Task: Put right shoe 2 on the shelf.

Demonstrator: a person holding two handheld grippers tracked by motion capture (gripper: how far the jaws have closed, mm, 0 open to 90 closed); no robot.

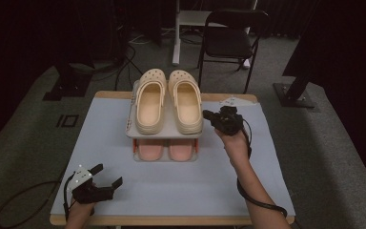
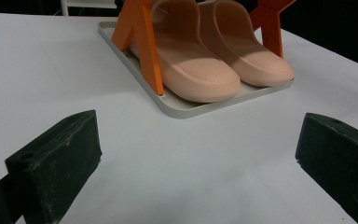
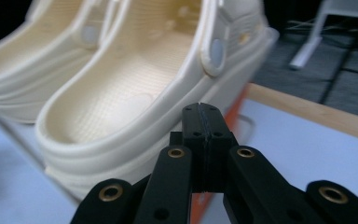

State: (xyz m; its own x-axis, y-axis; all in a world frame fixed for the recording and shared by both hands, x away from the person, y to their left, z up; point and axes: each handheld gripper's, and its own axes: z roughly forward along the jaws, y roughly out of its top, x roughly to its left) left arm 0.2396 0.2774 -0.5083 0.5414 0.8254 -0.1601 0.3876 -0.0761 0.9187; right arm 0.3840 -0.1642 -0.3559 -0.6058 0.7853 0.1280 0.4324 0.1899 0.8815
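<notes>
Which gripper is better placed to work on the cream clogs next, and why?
Probably the right gripper: its shut jaws sit beside the right cream clog on the rack's top shelf. The left gripper rests open near the table's front edge, farther off.

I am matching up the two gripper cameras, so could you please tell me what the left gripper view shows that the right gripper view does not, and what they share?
Left gripper view: the pink slippers on the rack's grey lower tray, the orange uprights, and the left gripper with its jaws wide apart and nothing between them.

Right gripper view: the cream clogs on the top shelf, the right gripper with its jaws pressed together on nothing beside the nearer clog, and the table's wooden edge.

Shared: the pale table top and parts of the same shoe rack.
</notes>
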